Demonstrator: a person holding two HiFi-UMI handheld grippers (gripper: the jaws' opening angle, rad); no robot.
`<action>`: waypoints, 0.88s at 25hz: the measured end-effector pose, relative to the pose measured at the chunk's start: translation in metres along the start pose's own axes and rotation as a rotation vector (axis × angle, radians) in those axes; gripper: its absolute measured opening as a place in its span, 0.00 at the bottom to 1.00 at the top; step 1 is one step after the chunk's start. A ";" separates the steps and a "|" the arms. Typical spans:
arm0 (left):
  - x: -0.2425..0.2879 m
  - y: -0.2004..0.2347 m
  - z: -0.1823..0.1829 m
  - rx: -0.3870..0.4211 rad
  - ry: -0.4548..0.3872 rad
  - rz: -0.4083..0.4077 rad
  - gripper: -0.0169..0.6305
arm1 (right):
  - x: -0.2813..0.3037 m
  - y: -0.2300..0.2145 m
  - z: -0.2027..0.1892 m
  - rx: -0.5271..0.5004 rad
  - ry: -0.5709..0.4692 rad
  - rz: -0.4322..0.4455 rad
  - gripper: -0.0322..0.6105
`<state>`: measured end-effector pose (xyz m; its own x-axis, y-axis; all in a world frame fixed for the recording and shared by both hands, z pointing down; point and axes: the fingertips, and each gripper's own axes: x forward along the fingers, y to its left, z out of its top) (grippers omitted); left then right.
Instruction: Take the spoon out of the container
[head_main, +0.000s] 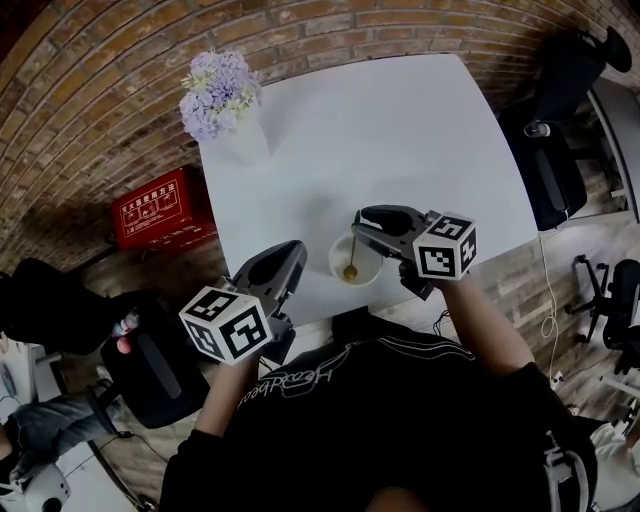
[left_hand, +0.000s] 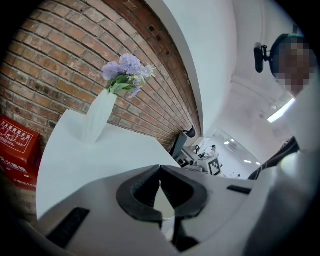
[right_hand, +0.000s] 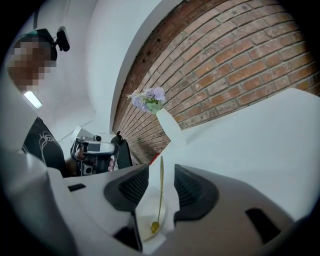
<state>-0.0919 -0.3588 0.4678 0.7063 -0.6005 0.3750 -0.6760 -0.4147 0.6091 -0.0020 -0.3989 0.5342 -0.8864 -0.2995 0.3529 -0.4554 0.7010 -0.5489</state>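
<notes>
Spoon (right_hand: 160, 200): in white container (head_main: 338, 272), table (head_main: 400, 130) 6 o'clock edge; handle betw. R hand-held gripper (right_hand: 161, 169) jaws, apart, no contact. L hand-held gripper (left_hand: 160, 167): container's 9 o'clock, jaws together.

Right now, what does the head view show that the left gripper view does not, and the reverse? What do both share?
Head view only: the bowl with the spoon in it. Left gripper view only: the left tool's jaws closed together, and a bright room past the wall. Both: white table, flowers, red box.
</notes>
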 end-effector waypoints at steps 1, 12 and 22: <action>0.001 0.000 -0.001 -0.008 0.001 -0.003 0.03 | 0.002 -0.001 -0.001 -0.003 0.007 0.002 0.26; 0.001 0.011 -0.003 -0.029 0.004 0.012 0.03 | 0.008 -0.004 -0.004 -0.091 0.059 -0.004 0.10; -0.006 0.011 -0.007 -0.035 0.005 0.014 0.03 | 0.007 0.000 -0.003 -0.116 0.041 -0.023 0.06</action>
<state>-0.1026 -0.3550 0.4770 0.6982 -0.6022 0.3871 -0.6779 -0.3825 0.6278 -0.0080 -0.3985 0.5389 -0.8706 -0.2917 0.3962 -0.4611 0.7647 -0.4501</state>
